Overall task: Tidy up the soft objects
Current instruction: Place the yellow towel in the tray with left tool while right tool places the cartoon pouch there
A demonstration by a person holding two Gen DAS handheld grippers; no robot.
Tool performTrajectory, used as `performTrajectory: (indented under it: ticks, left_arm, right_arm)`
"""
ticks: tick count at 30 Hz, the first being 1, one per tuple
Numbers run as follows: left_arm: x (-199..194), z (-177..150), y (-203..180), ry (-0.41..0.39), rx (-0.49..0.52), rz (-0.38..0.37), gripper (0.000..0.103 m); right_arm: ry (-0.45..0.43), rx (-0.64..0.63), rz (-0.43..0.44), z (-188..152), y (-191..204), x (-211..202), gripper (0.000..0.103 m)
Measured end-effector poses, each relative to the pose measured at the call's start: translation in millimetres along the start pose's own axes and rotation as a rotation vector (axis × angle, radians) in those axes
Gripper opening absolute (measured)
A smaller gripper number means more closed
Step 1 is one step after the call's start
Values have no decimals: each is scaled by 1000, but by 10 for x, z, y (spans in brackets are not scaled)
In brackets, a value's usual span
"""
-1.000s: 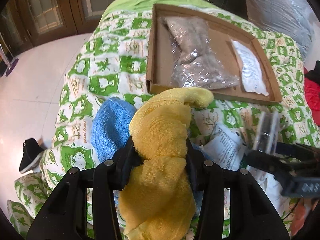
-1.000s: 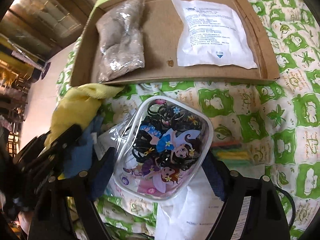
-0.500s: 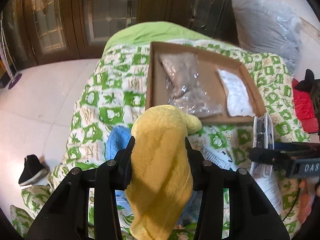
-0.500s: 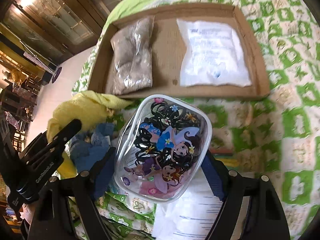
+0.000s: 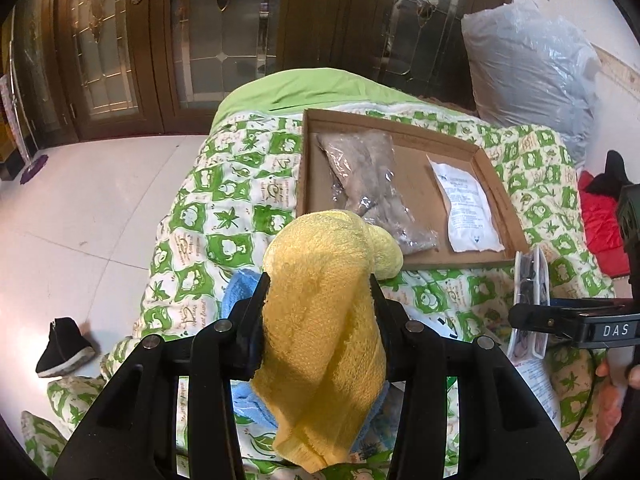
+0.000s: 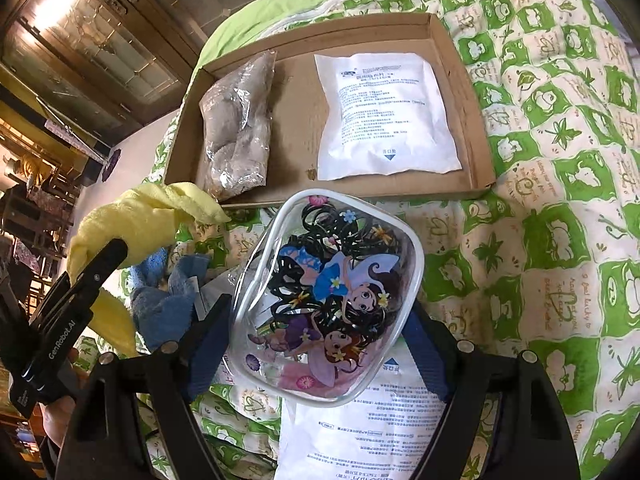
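My left gripper [image 5: 318, 292] is shut on a yellow towel [image 5: 320, 320] that hangs lifted above the bed; the same yellow towel [image 6: 136, 224] shows at the left of the right wrist view. My right gripper [image 6: 320, 312] is shut on a clear cartoon-printed pouch [image 6: 326, 296] full of black hair ties, held above the quilt; edge-on, that pouch [image 5: 530, 280] appears at the right of the left wrist view. Ahead lies a shallow cardboard tray [image 6: 476, 152] holding a clear bag of grey fabric [image 6: 236, 132] and a white packet [image 6: 384, 116]. A blue towel [image 6: 164, 296] lies on the quilt below.
A green-and-white quilt [image 6: 560, 200] covers the bed. Another white printed packet [image 6: 360, 432] lies under the pouch. A black shoe [image 5: 64, 346] sits on the white floor at left. A plastic-wrapped pillow [image 5: 528, 68] and red cloth [image 5: 600, 220] are at right; wooden glass doors stand behind.
Both grippers have risen with their loads. The yellow towel came up off the blue towel and its tip left the tray's front edge. The tray now looks smaller and farther.
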State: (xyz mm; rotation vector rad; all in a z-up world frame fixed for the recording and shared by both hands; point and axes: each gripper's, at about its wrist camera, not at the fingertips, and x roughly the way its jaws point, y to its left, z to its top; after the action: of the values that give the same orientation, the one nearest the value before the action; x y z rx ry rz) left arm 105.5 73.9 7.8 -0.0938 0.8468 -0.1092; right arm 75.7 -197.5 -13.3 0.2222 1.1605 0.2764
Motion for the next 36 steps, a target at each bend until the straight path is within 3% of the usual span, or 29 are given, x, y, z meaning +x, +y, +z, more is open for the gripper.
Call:
performTrajectory:
  ticks: [16,36]
  left_arm:
    - [-180,196,24,-49,-57,-15,42]
    - [-212,422,-246,-74,37,43,42]
  right_arm:
    - [-13,-12,-4,-37,10,-86,82]
    - [-13,-52,-22,28,26,-102,82]
